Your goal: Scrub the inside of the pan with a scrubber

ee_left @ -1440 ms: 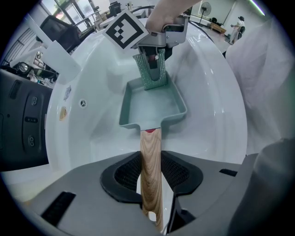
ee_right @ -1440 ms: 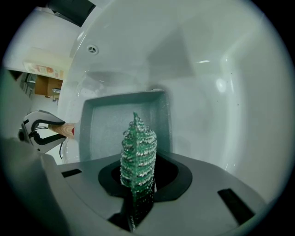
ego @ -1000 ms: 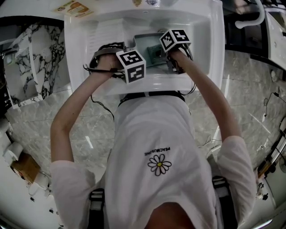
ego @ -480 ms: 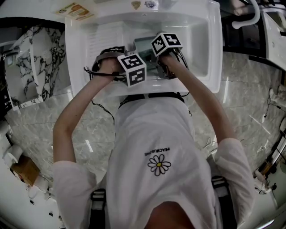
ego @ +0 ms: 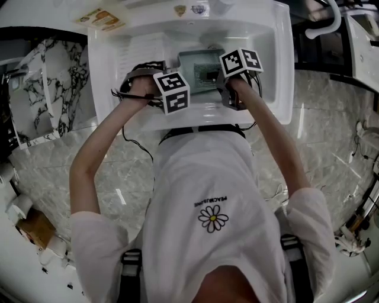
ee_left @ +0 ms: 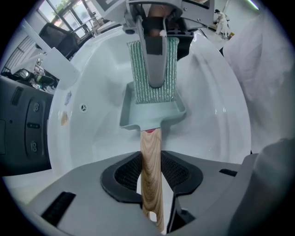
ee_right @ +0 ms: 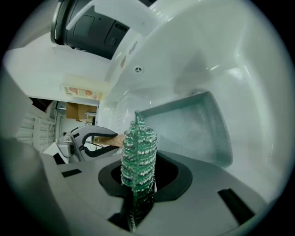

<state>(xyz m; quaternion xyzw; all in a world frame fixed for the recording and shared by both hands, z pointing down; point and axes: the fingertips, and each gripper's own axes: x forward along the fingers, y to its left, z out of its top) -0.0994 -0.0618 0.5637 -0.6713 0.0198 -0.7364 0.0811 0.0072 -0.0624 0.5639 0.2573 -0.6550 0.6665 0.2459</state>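
Note:
A pale green rectangular pan (ego: 200, 66) lies in the white sink (ego: 269, 89). Its wooden handle (ee_left: 150, 159) runs between the pads of my left gripper (ee_left: 151, 173), which is shut on it. In the left gripper view the pan (ee_left: 138, 115) lies just beyond the jaws, and the green scrubber (ee_left: 152, 76) rests flat against its inside. My right gripper (ee_right: 138, 182) is shut on that scrubber (ee_right: 138, 154), which stands up between its jaws over the pan (ee_right: 193, 126). The left gripper (ee_right: 94, 139) on the handle also shows there.
The sink's curved white walls (ee_left: 221, 106) close round the pan on all sides, with a small overflow hole (ee_left: 83, 107) at the left. A printed sticker (ego: 98, 12) lies on the sink's back rim. A dark appliance (ee_left: 23, 124) stands beside the sink.
The right gripper with the scrubber slid left across the pan and has come back to the right. The left gripper has stayed on the handle.

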